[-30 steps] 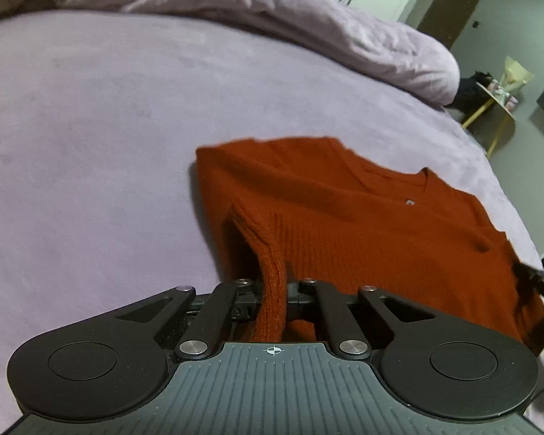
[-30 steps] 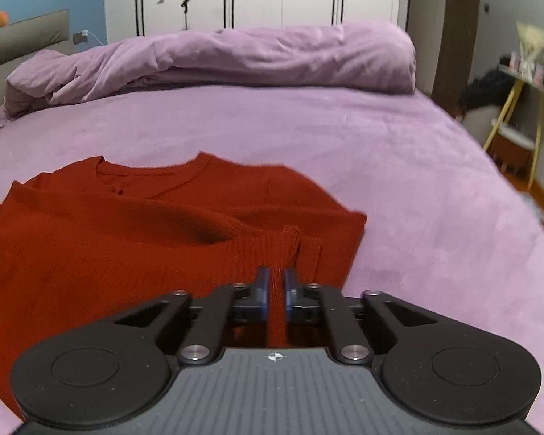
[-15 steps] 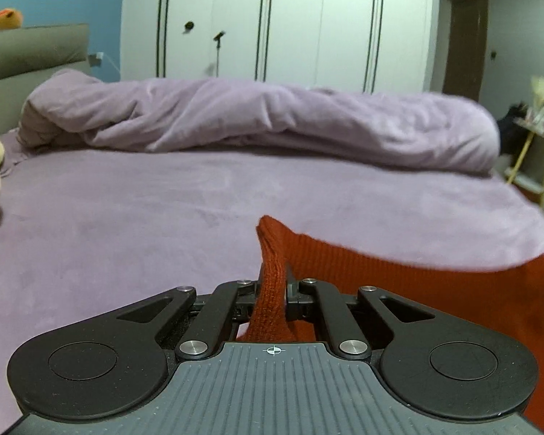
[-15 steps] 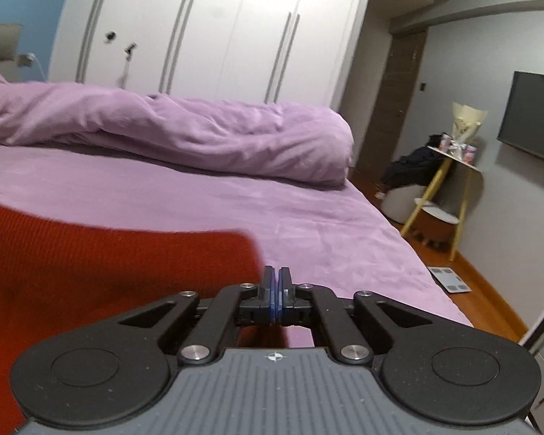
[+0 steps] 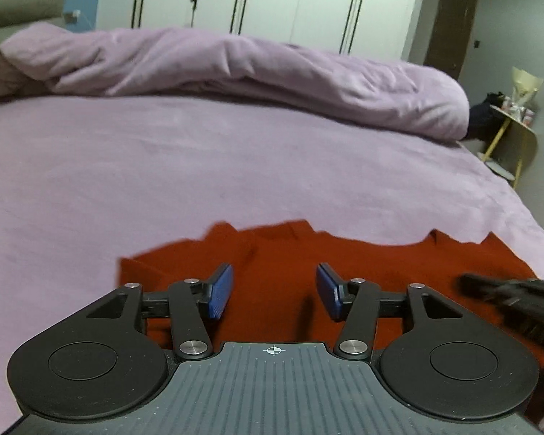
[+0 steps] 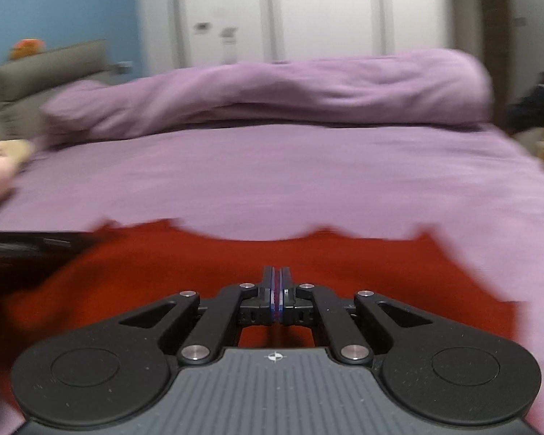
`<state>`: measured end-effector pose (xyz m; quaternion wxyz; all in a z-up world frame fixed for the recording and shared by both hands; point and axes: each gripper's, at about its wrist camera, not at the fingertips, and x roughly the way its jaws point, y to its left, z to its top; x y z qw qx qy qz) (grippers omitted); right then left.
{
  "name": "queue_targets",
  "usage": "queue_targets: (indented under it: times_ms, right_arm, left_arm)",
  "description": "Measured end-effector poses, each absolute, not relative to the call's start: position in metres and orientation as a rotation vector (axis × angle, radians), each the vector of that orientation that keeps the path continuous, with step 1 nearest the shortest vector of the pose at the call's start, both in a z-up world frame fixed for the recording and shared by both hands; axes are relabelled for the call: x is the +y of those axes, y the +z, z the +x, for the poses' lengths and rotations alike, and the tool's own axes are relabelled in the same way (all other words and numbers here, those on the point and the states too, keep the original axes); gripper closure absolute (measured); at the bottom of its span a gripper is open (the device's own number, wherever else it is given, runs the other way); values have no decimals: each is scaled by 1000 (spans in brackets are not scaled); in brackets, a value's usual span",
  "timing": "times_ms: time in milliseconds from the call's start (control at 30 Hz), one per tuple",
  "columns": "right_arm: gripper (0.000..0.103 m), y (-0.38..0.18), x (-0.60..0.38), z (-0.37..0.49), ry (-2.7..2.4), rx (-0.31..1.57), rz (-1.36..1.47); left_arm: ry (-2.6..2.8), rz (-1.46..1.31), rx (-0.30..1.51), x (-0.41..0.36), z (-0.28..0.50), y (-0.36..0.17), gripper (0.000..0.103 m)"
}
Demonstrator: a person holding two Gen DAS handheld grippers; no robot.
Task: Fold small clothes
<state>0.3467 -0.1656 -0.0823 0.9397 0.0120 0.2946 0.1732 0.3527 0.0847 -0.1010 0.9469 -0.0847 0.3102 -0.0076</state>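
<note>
Both wrist cameras sit low and close over the red sweater point(image 5: 272, 253), facing across the bed point(image 6: 272, 181) toward the wardrobe point(image 5: 272, 0).

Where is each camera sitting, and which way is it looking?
Left wrist camera: sits on the left hand-held gripper, jaws opening with nothing between them, looking across the red sweater and purple bed toward the white wardrobe.
Right wrist camera: sits on the right hand-held gripper, jaws together, facing the same way; the picture is blurred.
Both show the sweater, bed, rolled duvet and wardrobe; each catches the other gripper at its edge.
</note>
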Motion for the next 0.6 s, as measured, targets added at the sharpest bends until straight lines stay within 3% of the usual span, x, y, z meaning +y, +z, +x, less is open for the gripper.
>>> queue_targets:
  times_ms: [167,300,600]
  right_arm:
    - [101,-106,-129,354,345,591,-128]
    - [103,-116,-196,365,178,591,-104]
    - [103,-110,-300,345,-78,595,35]
  left_arm:
    - [23,-50,669,83,371,-123,42]
    - [116,-15,650,114,366,-134,42]
    - [180,-259,714,177,336,-118,38]
